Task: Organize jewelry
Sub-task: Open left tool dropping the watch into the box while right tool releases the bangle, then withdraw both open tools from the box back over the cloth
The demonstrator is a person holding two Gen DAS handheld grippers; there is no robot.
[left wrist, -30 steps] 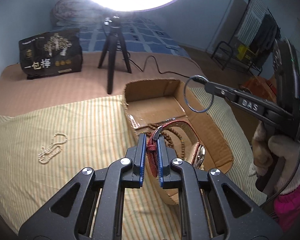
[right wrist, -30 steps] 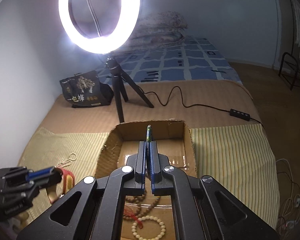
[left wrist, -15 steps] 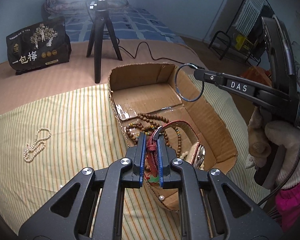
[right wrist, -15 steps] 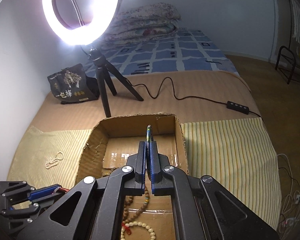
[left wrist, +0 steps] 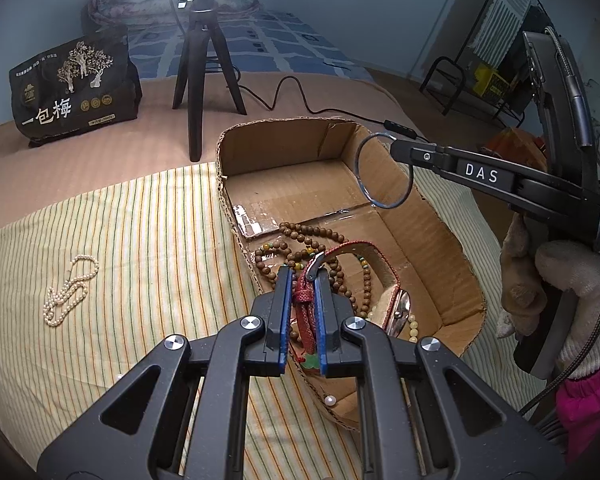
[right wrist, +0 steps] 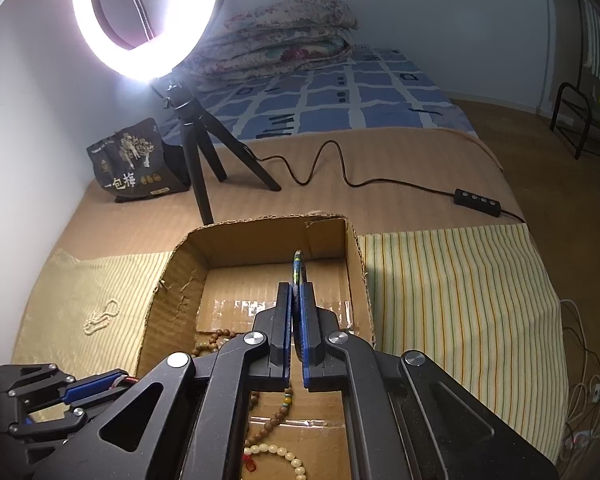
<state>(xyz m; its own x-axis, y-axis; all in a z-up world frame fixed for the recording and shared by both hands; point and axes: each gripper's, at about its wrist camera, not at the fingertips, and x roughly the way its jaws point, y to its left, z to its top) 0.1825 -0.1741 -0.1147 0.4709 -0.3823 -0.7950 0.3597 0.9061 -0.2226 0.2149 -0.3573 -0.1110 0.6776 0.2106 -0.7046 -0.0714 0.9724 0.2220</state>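
Observation:
My left gripper (left wrist: 302, 276) is shut on the red strap of a watch (left wrist: 398, 306), held just over the near part of a cardboard box (left wrist: 440, 224). Brown bead strings (left wrist: 300, 240) and pale beads lie in the box. My right gripper (right wrist: 297, 292) is shut on a thin blue bangle (right wrist: 297, 266), seen edge-on, above the box's far half (right wrist: 272, 228); the bangle shows as a ring in the left wrist view (left wrist: 384, 172). A pearl necklace (left wrist: 66, 296) lies on the striped cloth (left wrist: 140, 240) left of the box.
A ring light on a black tripod (left wrist: 202, 76) stands behind the box, its cable (right wrist: 340, 168) trailing right. A black printed bag (left wrist: 72, 88) sits at the back left. A loose pearl (left wrist: 330, 401) lies in the box's near end.
Both grippers have moved forward over the box. The left gripper has carried the watch lower and further in. The bangle stays held above the far half.

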